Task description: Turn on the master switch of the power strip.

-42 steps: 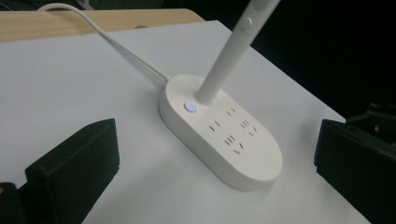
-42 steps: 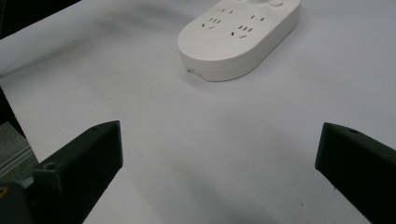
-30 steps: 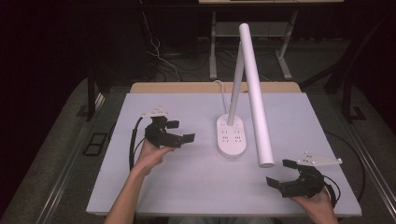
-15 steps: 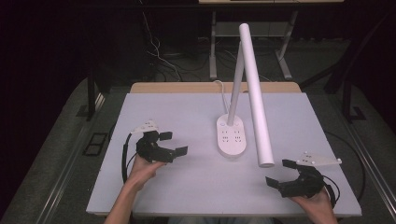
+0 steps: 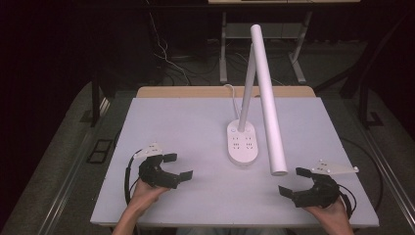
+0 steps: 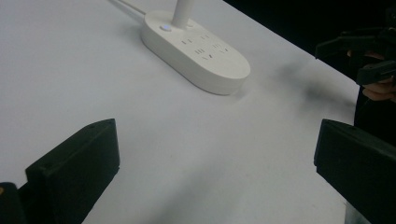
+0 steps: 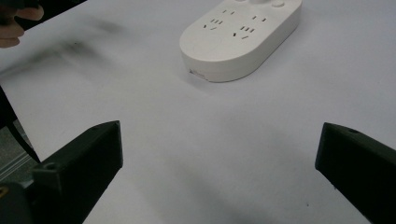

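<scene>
Desk (image 5: 186, 122) carried the white lamp (image 5: 266, 98) untouched at its middle toward the far edge, nothing yet grasped, while the left gripper (image 5: 182, 166) and right gripper (image 5: 292, 181) hovered near the near corners with jaws spread wide and empty; the gripper views alone showed the sockets (image 6: 205, 49) on the base.

Lamp (image 5: 243, 143) between grippers, on table (image 5: 186, 122)

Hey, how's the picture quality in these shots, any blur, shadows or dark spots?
High view: table evenly lit, surroundings nearly black. Left gripper view: lamp base fairly sharp, near jaws soft, smudgy shadows on the table toward the right gripper. Right gripper view: base clear, blurred shadows at upper left.
</scene>
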`<state>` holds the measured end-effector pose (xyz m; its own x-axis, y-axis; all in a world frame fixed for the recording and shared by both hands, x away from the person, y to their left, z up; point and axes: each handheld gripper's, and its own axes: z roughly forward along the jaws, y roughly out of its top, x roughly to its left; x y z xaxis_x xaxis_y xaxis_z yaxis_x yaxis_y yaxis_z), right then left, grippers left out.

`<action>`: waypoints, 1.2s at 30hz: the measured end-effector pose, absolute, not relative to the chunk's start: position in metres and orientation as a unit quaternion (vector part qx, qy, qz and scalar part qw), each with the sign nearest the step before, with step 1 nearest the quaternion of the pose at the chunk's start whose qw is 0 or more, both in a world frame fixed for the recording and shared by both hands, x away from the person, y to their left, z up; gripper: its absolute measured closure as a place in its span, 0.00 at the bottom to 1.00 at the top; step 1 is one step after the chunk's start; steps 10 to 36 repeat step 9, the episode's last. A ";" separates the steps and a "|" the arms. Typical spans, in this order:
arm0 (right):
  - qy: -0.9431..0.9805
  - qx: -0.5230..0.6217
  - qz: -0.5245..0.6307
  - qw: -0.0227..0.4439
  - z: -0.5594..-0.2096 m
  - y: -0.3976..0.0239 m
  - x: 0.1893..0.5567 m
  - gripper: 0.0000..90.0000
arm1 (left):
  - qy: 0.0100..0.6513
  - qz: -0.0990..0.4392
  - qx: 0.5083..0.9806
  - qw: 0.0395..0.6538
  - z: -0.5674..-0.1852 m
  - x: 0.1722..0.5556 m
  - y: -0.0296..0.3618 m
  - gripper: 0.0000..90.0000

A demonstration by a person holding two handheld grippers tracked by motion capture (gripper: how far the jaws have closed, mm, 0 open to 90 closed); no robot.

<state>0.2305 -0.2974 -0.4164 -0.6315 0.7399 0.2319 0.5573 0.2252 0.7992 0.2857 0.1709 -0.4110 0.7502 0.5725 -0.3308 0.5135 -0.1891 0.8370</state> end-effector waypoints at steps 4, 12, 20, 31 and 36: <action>0.776 0.419 0.461 0.098 -0.417 -0.297 0.230 0.00 | 0.361 0.027 0.770 0.525 -0.419 0.276 0.178 0.00; 0.777 0.418 0.461 0.098 -0.417 -0.296 0.231 0.00 | 0.363 0.015 0.765 0.532 -0.424 0.271 0.179 0.00; 0.777 0.418 0.461 0.098 -0.417 -0.296 0.231 0.00 | 0.363 0.015 0.765 0.532 -0.424 0.271 0.179 0.00; 0.777 0.418 0.461 0.098 -0.417 -0.296 0.231 0.00 | 0.363 0.015 0.765 0.532 -0.424 0.271 0.179 0.00; 0.777 0.418 0.461 0.098 -0.417 -0.296 0.231 0.00 | 0.363 0.015 0.765 0.532 -0.424 0.271 0.179 0.00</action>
